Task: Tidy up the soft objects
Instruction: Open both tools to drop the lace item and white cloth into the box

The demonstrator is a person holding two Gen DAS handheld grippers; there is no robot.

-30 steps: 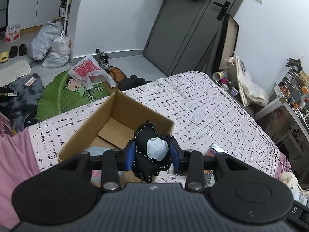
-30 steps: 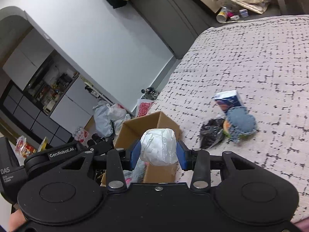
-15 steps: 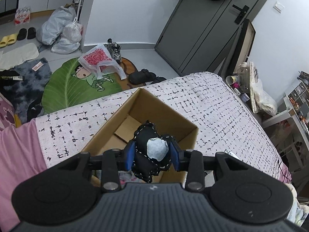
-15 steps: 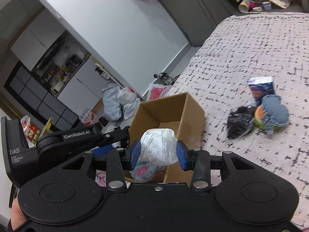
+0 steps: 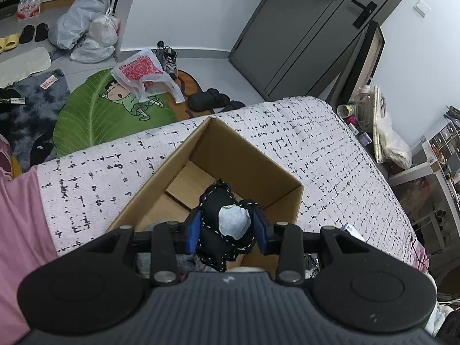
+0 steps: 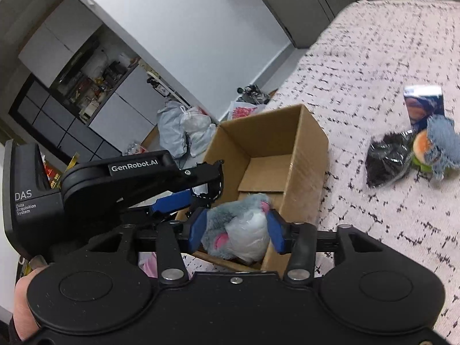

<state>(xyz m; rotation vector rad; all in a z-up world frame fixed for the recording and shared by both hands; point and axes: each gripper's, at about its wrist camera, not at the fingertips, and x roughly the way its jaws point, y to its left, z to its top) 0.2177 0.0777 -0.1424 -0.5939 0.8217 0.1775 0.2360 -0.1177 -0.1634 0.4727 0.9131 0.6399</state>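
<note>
Left hand-held gripper (image 5: 227,231) clamps black toy (image 5: 222,230); right (image 6: 237,231) opening.

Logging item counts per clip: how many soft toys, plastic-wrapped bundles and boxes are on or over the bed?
Soft toys: 3 (black stitched toy, grey plush, blue-and-orange plush)
Plastic-wrapped bundles: 2 (white bundle, black bundle)
Boxes: 2 (cardboard box, small printed carton)
Total: 7

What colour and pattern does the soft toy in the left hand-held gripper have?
Black with white dashed stitching and a pale grey-blue patch: the soft toy, best in the left wrist view.
</note>
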